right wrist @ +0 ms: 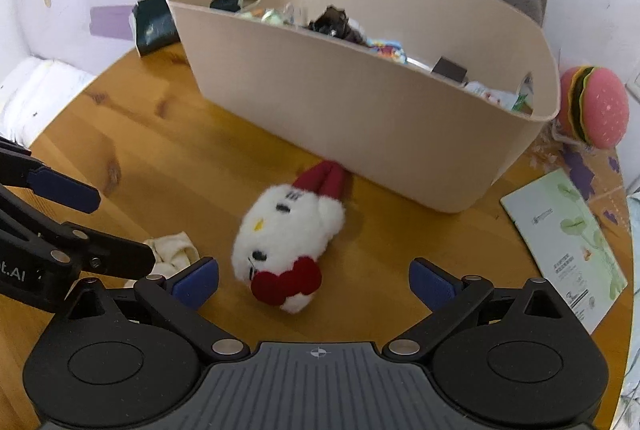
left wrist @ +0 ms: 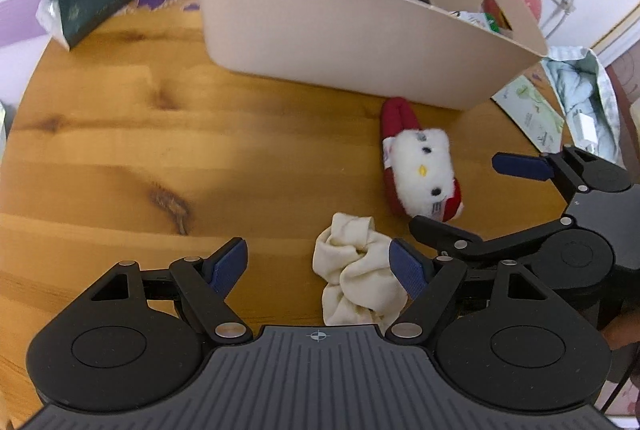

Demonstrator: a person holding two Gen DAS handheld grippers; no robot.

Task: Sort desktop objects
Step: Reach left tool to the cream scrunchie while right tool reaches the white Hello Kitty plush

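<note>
A white plush toy with a red bow, a yellow nose and red legs is seen lying on its side on the wooden bench, in the lower middle of the right wrist view, its legs pointing toward the beige bin. A crumpled cream cloth is seen in the lower middle of the left wrist view, just beside the toy and apart from it. The bin, filled with mixed small items, is seen standing upright across the upper part of both views.
</note>
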